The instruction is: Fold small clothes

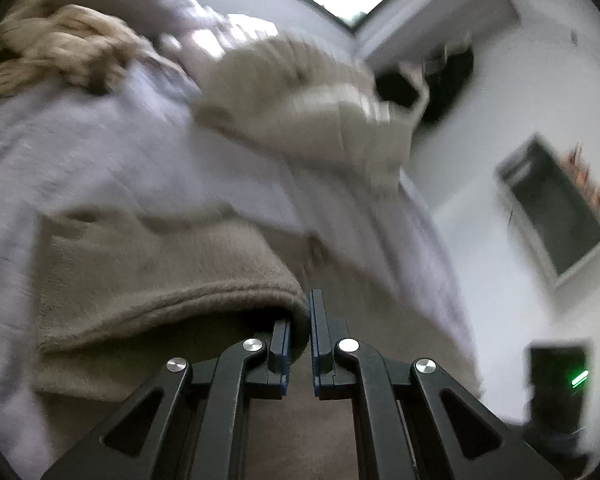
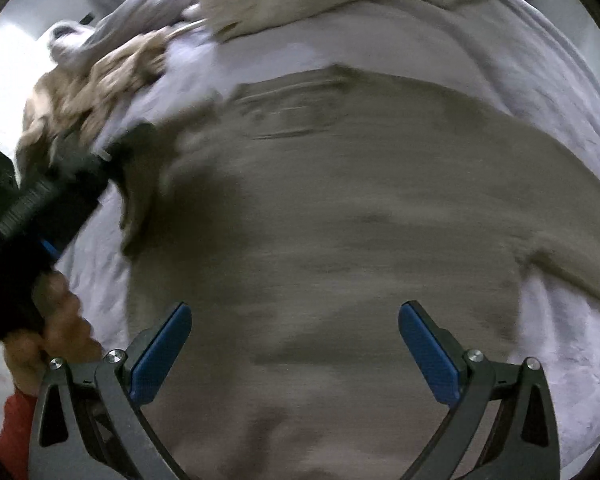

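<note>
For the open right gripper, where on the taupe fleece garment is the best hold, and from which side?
Judging from the pictures, the taupe fleece garment lies spread on the pale sheet. The right gripper, jaws wide, would best take its right-hand edge, coming in low from the sheet side, mirroring the left gripper, which pinches the rolled hem.

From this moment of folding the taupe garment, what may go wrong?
The left gripper pinches only the hem corner of the taupe garment, so the thick fleece may slip out. The right gripper hovers with its jaws open, holding nothing, so the cloth may drag and bunch on the bed sheet. Both views are motion-blurred, which suggests a fast, imprecise move.
</note>
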### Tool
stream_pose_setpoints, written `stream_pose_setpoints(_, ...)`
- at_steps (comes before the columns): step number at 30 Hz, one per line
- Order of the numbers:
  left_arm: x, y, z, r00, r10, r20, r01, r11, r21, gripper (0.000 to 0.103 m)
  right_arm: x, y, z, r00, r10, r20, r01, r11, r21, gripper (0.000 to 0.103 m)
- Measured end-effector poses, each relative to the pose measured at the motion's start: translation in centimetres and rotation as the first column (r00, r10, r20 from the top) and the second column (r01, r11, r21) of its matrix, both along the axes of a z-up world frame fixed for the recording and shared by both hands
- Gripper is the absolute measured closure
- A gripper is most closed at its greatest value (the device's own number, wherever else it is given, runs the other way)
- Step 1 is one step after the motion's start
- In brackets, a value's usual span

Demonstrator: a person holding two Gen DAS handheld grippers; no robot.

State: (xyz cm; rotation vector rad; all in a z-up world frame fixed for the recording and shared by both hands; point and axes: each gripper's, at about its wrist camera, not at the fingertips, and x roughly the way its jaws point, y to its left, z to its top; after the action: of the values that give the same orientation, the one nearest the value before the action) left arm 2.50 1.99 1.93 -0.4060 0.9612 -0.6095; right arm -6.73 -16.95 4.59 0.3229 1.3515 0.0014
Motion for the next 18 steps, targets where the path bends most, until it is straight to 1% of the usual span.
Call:
stream_pose_setpoints(2, -0.5, -2.6, -1.7, 0.999, -0.017, -0.042, 0.021, 0.995, 0.096, 0.094, -0.3, -2.0, -0.5, 0.999, -0.031, -0.010, 0.031, 0.999, -0.009, 0.000)
stream_pose_setpoints(3, -0.6, -3.6, -2.4, 0.998, -0.023, -0.060, 0.031, 0.990, 0.138, 0.085, -0.4, -2.5, -0.6, 0.999, -0.039, -0.013, 0.039, 0.999, -0.014, 0.000)
stream_pose_setpoints(4, -0.9, -4.4, -3.1, 0.997, -0.024, -0.078, 0.039, 0.980, 0.197, 0.074, -0.5, -3.2, -0.8, 0.999, -0.049, -0.018, 0.049, 0.999, -0.019, 0.000)
stream_pose_setpoints(5, -1.3, -4.3, -3.5, 0.996, -0.015, -0.089, 0.036, 0.971, 0.235, 0.043, -0.4, -3.7, -1.0, 0.998, -0.056, -0.022, 0.055, 0.998, -0.023, 0.000)
stream_pose_setpoints(6, -1.7, -4.2, -3.4, 0.997, 0.002, -0.081, 0.019, 0.965, 0.261, 0.031, -0.4, -4.3, -0.9, 0.998, -0.058, -0.024, 0.057, 0.998, -0.024, 0.000)
stream_pose_setpoints(7, -2.2, -3.5, -3.3, 0.998, 0.020, -0.065, -0.002, 0.962, 0.273, 0.031, -0.2, -4.4, -0.8, 0.998, -0.053, -0.020, 0.053, 0.998, -0.027, 0.000)
stream_pose_setpoints(9, -3.0, -2.2, -2.4, 0.998, 0.030, -0.057, -0.011, 0.955, 0.296, 0.031, 0.5, -4.1, -0.2, 1.000, -0.022, 0.003, 0.023, 0.999, -0.045, 0.000)
stream_pose_setpoints(10, -3.5, -1.4, -1.9, 0.998, 0.040, -0.051, -0.022, 0.950, 0.313, 0.031, 1.0, -3.6, 0.4, 1.000, 0.008, 0.026, -0.007, 0.998, -0.061, 0.000)
stream_pose_setpoints(11, -4.1, 0.1, -1.1, 0.998, 0.061, -0.031, -0.047, 0.941, 0.335, 0.031, 1.7, -3.0, 1.0, 0.998, 0.047, 0.053, -0.043, 0.996, -0.075, 0.000)
stream_pose_setpoints(12, -4.5, 1.6, -1.0, 0.997, 0.077, -0.016, -0.067, 0.934, 0.350, 0.031, 2.2, -2.2, 1.5, 0.994, 0.079, 0.072, -0.073, 0.994, -0.085, 0.000)
stream_pose_setpoints(13, -4.6, 2.9, -0.7, 0.995, 0.101, -0.003, -0.092, 0.923, 0.374, 0.029, 3.1, -1.0, 1.9, 0.987, 0.127, 0.097, -0.118, 0.988, -0.098, 0.000)
stream_pose_setpoints(14, -5.2, 4.9, -0.6, 0.989, 0.151, 0.010, -0.141, 0.895, 0.423, 0.029, 3.9, 0.5, 2.4, 0.976, 0.183, 0.117, -0.169, 0.979, -0.117, 0.000)
stream_pose_setpoints(16, -5.4, 7.5, -1.1, 0.975, 0.221, 0.004, -0.197, 0.864, 0.462, 0.029, 5.9, 4.8, 2.6, 0.930, 0.335, 0.147, -0.308, 0.934, -0.178, 0.000)
stream_pose_setpoints(17, -5.3, 9.8, -1.8, 0.961, 0.276, -0.024, -0.233, 0.850, 0.472, 0.029, 6.4, 6.7, 2.5, 0.903, 0.402, 0.152, -0.367, 0.905, -0.213, 0.000)
stream_pose_setpoints(18, -5.1, 11.2, -2.3, 0.949, 0.313, -0.048, -0.255, 0.845, 0.470, 0.029, 7.0, 9.1, 1.9, 0.859, 0.490, 0.149, -0.441, 0.856, -0.270, 0.000)
